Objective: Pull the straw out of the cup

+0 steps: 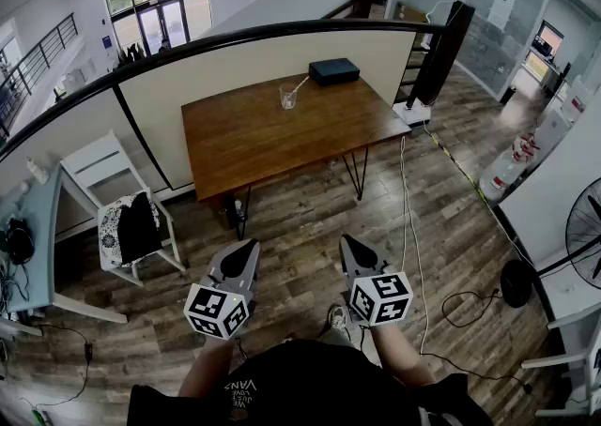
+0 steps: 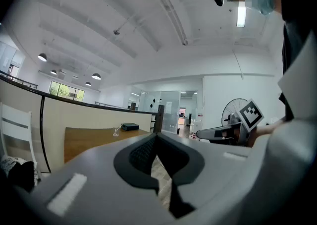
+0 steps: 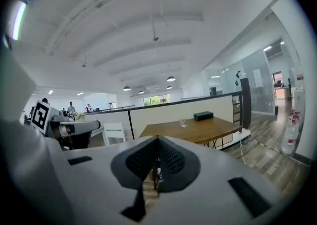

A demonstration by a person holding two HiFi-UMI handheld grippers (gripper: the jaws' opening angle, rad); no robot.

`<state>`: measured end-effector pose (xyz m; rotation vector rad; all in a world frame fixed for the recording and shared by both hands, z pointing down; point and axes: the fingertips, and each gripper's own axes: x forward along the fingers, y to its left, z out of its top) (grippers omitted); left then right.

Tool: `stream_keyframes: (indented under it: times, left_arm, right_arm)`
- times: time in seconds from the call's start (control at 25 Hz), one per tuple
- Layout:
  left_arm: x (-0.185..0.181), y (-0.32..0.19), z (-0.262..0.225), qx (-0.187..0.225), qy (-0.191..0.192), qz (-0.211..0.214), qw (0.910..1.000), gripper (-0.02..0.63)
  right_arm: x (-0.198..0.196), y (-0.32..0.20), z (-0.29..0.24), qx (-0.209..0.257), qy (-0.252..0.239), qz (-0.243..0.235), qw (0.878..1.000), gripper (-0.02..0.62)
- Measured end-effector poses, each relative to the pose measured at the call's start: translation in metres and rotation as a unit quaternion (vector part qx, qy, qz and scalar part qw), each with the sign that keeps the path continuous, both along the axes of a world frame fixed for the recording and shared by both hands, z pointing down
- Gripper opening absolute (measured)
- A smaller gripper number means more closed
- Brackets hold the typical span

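- The person stands on the wood floor [image 1: 310, 218], well back from the table [image 1: 254, 147], holding 2 grippers low in front of the body.
- The left gripper [image 1: 250, 248] has its jaws pressed together with nothing between them. Its own view shows the 2 dark pads meeting at the tip, with only floor seen through the gap below.
- The right gripper [image 1: 348, 242] is likewise closed and empty, its jaws meeting at a point and tipped slightly down toward the floor.
- Both grippers point toward the table, side by side and apart from each other. Each carries a cube with square markers at its rear.
- The cup [image 1: 288, 97] is a clear glass standing upright on the far half of the table, near the back edge.
- The straw [image 1: 300, 85] sits in the cup, leaning up and to the right over the rim, toward the black box [image 1: 333, 70].
- The black box lies flat near the table's far right corner, close to the cup but not touching it.
- Neither gripper is near the cup; bare tabletop and a stretch of floor lie between.
- A cream partition [image 1: 216, 77] topped by a dark rail [image 1: 188, 48] curves behind the table.
- A white chair [image 1: 94, 166] with a dark cloth [image 1: 139, 225] on its seat stands left of the table.
- A white cable [image 1: 404, 199] runs along the floor on the right, and a fan [image 1: 587, 227] shows at the right edge.
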<state>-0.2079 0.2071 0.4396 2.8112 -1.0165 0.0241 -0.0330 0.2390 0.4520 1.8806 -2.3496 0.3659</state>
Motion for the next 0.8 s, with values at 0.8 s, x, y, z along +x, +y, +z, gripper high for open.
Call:
stream_keyframes:
  times: [0.8]
  left_arm:
    - [0.084,-0.045,0.012,-0.006,-0.009,0.0,0.9999,0.137]
  right_arm:
    - [0.062,-0.062,0.014,-0.012,-0.04,-0.027,0.999,0.172]
